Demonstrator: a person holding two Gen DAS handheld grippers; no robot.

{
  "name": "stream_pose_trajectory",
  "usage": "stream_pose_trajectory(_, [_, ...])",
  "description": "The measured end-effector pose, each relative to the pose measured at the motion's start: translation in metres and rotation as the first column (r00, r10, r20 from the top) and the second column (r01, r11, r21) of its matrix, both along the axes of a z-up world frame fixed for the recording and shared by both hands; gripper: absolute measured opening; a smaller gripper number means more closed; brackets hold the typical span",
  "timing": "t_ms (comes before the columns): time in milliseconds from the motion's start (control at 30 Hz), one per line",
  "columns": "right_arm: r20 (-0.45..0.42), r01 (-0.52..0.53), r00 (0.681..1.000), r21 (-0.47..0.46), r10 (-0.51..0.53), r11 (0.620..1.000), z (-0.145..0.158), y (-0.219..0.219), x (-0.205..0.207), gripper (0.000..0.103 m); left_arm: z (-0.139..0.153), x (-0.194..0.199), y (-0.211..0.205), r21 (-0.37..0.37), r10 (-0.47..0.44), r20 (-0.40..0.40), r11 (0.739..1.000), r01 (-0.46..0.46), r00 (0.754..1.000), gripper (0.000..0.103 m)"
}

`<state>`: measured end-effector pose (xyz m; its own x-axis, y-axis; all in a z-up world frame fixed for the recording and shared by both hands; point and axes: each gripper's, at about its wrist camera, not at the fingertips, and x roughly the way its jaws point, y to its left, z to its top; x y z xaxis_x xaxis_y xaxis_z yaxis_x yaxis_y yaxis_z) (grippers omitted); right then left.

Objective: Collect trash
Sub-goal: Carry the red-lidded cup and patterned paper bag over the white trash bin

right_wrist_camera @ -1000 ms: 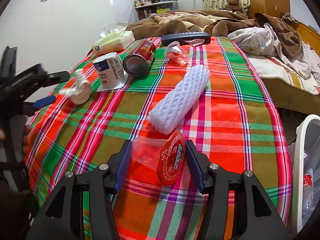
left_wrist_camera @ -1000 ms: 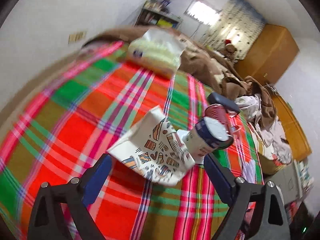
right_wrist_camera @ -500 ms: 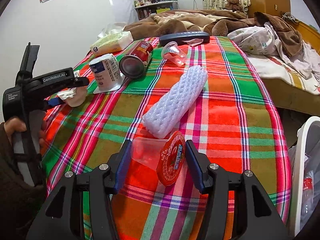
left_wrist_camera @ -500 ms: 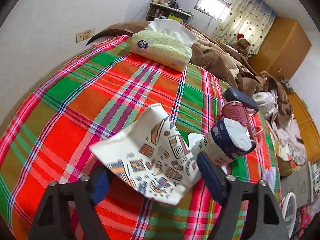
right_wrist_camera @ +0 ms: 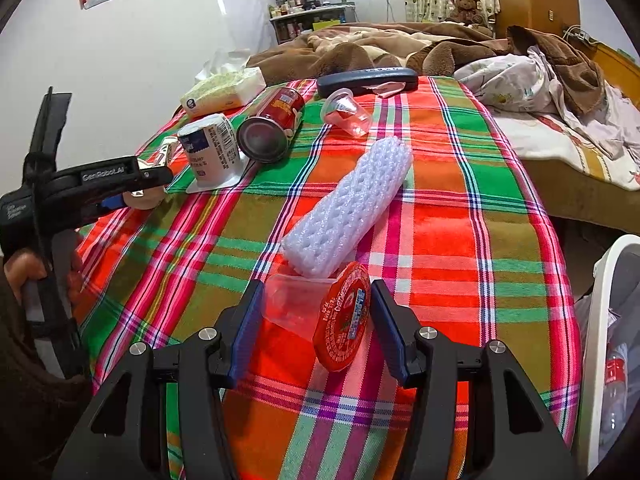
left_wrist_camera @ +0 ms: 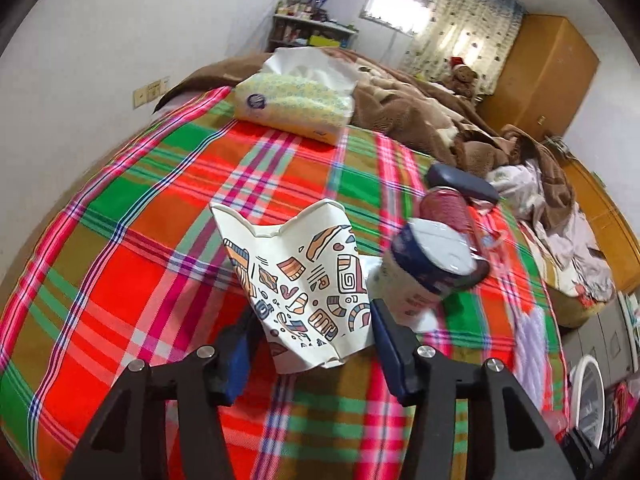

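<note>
- Left gripper (left_wrist_camera: 312, 344): jaws closing around a crumpled paper cup (left_wrist_camera: 300, 280), white with coloured doodle print. Pads sit at both sides of its lower end; the cup looks squashed, rim buckled and tipped up off the plaid cloth (left_wrist_camera: 120, 280). Reads as pinched.
- Seen from the right wrist view, the same left gripper (right_wrist_camera: 140, 184) is held by a hand (right_wrist_camera: 24, 272) at the left edge, the paper cup (right_wrist_camera: 146, 198) showing only as a pale bit at its tips.
- Right gripper (right_wrist_camera: 316, 320): jaws part-way in, holding a clear plastic jelly cup (right_wrist_camera: 292, 306) lying on its side, red foil lid (right_wrist_camera: 344, 316) facing the camera. Both pads touch it.
- Just beyond the jelly cup: white foam net sleeve (right_wrist_camera: 348, 208), lying diagonally on the cloth, its near end touching or nearly touching the cup; cannot tell which.
- Further back, left of centre: upright yoghurt tub (right_wrist_camera: 212, 152) on a white sheet, a red can (right_wrist_camera: 272, 128) on its side just beside it.
- A second clear cup (right_wrist_camera: 346, 114) on its side, near a dark blue case (right_wrist_camera: 368, 78) at the far edge.
- Tissue pack (right_wrist_camera: 222, 92) at the far left corner.
- White bin (right_wrist_camera: 600, 340) with a bag liner at the right edge, below the cloth level.
- Brown blanket (right_wrist_camera: 360, 52) heaped on the bed behind.
</note>
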<state>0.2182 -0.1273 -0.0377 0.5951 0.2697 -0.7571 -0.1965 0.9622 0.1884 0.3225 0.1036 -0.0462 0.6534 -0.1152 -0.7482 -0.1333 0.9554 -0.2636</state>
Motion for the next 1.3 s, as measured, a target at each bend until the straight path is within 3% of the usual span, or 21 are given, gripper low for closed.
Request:
stream_pose_trajectory(300, [0.034,0.020,0.999,0.009,-0.021,1.000,0.010,-0.008,-0.009,0.055,0.022,-0.036,-0.020,0.019,-0.059,0.047,0.998,0.058,0.997,0.054])
stream_pose_trajectory(400, [0.050,0.031,0.998,0.015,-0.032,0.999,0.016,-0.013,-0.014,0.055,0.030,-0.047,-0.030,0.069,-0.075,0.065,0.995,0.070,0.995,0.054])
stream_pose_trajectory(667, [0.102,0.065,0.992,0.032,-0.068,0.997,0.032,-0.033,-0.029,0.055,0.053,-0.082,-0.059,0.069,-0.153,0.112,0.987,0.146,0.982,0.054])
stream_pose_trajectory(1033, [0.157,0.135,0.978,0.045,-0.140,0.990,0.048,-0.070,-0.052,0.055,0.074,-0.116,-0.119,0.101,-0.280,0.158,0.958,0.267,0.947,0.054])
stream_pose_trajectory(1300, [0.186,0.224,0.955,0.053,-0.230,0.973,0.055,-0.111,-0.069,0.055,0.084,-0.131,-0.173,0.132,-0.382,0.183,0.923,0.363,0.906,0.054])
